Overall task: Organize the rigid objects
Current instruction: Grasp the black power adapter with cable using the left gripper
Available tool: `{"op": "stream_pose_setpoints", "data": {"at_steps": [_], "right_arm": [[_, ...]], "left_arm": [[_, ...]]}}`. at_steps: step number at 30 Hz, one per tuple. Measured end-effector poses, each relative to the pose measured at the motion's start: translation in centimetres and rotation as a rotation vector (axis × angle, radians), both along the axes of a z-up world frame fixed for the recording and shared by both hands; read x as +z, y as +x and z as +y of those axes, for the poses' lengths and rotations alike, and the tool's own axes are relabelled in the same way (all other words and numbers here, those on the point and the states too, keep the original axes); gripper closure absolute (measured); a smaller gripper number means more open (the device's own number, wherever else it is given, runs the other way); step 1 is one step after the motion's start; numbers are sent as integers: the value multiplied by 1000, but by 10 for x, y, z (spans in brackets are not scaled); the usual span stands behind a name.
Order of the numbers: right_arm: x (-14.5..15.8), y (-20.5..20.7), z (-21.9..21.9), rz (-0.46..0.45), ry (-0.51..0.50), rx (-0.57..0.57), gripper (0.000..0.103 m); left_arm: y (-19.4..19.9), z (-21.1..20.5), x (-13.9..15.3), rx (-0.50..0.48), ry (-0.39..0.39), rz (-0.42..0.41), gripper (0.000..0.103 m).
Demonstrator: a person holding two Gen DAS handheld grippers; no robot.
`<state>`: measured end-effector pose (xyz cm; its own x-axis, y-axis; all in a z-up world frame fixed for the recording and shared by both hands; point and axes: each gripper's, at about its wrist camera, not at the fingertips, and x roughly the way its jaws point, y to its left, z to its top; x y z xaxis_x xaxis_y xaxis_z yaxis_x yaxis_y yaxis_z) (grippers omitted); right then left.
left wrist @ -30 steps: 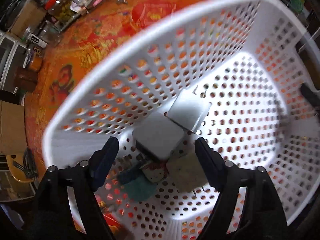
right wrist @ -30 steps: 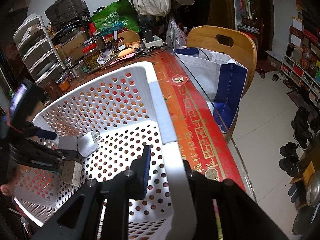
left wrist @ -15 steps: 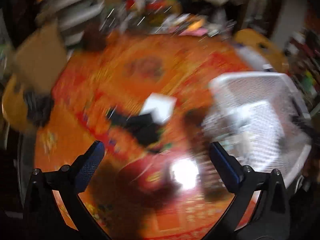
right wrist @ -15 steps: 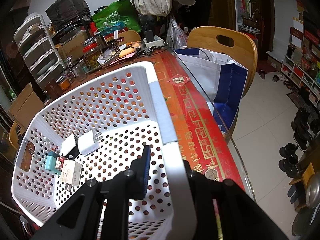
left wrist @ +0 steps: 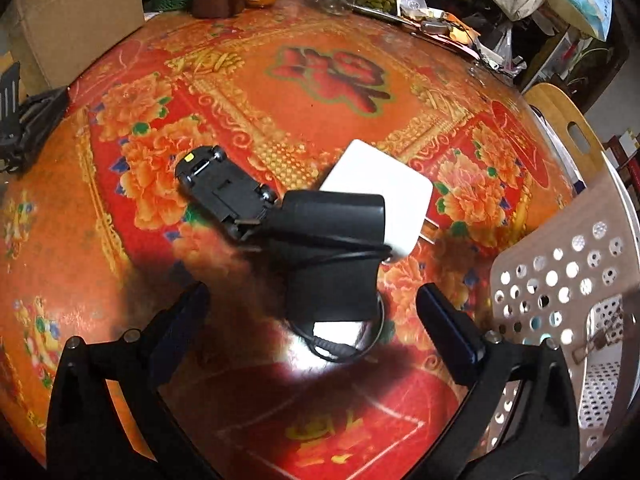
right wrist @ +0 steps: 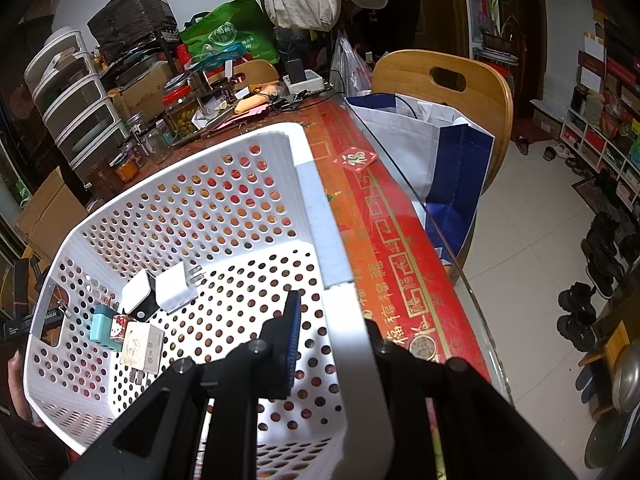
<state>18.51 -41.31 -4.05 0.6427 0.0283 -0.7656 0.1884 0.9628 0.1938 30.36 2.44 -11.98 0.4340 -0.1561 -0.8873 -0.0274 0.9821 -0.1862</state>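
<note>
Partly done: several small chargers [right wrist: 160,308] already in white perforated plastic basket [right wrist: 320,216]. Left on table: black adapter [left wrist: 332,248], white square charger [left wrist: 384,196], black clip-like device [left wrist: 224,192] at 12 o'clock of spread, empty left gripper [left wrist: 312,316]. Right gripper [right wrist: 332,332] pinching basket rim.

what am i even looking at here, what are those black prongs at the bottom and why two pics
The prongs are the fingers of two handheld grippers; a person carries one in each hand, each with its own camera. The left gripper is open and empty, above a black adapter, a white charger and a black clip-like device, all lying close together on the red patterned table. The right gripper is closed on the rim of the white basket, which already holds several small chargers.
</note>
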Motion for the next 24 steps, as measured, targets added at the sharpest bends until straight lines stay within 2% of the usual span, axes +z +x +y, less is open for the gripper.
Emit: {"op": "stream_pose_setpoints", "data": {"at_steps": [1, 2, 3, 4, 6, 10, 20, 24], "right_arm": [[0, 0, 0, 0, 1, 0, 85], [0, 0, 0, -1, 1, -1, 85], [0, 0, 0, 1, 0, 0, 85], [0, 0, 0, 1, -1, 1, 85], [0, 0, 0, 0, -1, 2, 85], [-1, 0, 0, 0, -2, 4, 85], [-1, 0, 0, -5, 1, 1, 85], [-2, -1, 0, -4, 0, 2, 85]], "left_arm": [[2, -8, -2, 10, 26, -6, 5], [5, -12, -3, 19, 55, -14, 12], [9, -19, -7, 24, 86, -19, 25], [8, -23, -6, 25, 126, -28, 32], [3, -25, -3, 19, 140, -42, 58], [-11, -18, 2, -7, 124, -55, 61], [-77, 13, 51, -10, 138, -261, 61], [-101, 17, 75, -18, 177, -368, 61]]}}
